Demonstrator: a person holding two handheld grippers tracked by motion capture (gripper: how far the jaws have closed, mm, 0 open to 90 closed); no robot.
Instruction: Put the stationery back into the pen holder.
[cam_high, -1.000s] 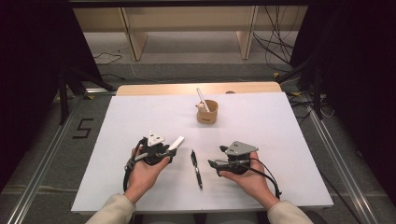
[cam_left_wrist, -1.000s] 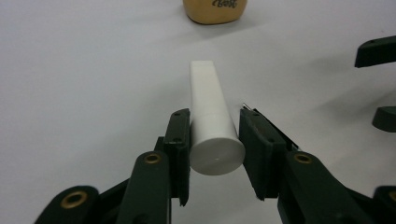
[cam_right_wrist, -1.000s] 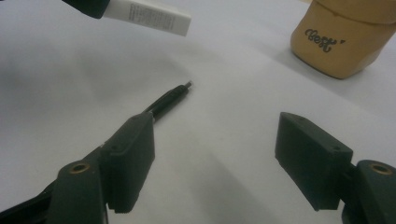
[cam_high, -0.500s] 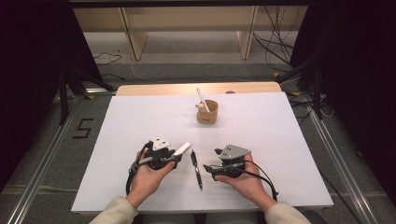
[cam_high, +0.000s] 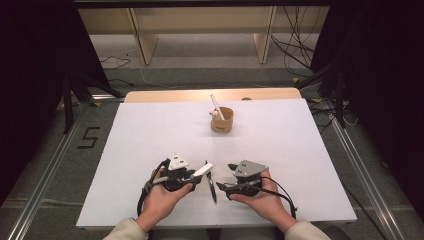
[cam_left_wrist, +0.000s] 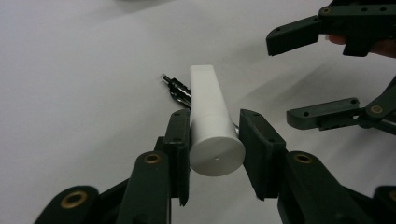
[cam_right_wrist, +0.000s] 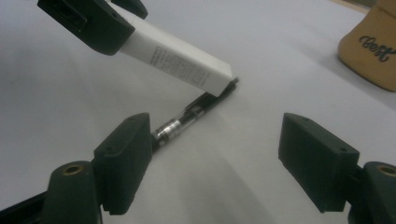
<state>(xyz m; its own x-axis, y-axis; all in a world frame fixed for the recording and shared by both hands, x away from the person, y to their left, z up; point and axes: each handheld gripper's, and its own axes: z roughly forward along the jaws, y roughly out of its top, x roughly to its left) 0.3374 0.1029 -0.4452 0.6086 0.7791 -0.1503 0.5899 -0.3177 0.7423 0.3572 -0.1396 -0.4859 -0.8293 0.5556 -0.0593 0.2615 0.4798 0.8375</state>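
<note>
You have the white tube (cam_left_wrist: 211, 122) clamped in your left gripper (cam_high: 199, 172) at lower centre, its tip over the pen (cam_high: 212, 184) on the table, your right gripper (cam_high: 227, 181) gaping beside the pen, cup (cam_high: 221, 120) yet unreached.

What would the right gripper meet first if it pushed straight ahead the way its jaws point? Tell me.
Probably the black pen lying on the white table: it sits just ahead of the right gripper, by one open jaw. Beyond it comes the white tube held by the left gripper.
</note>
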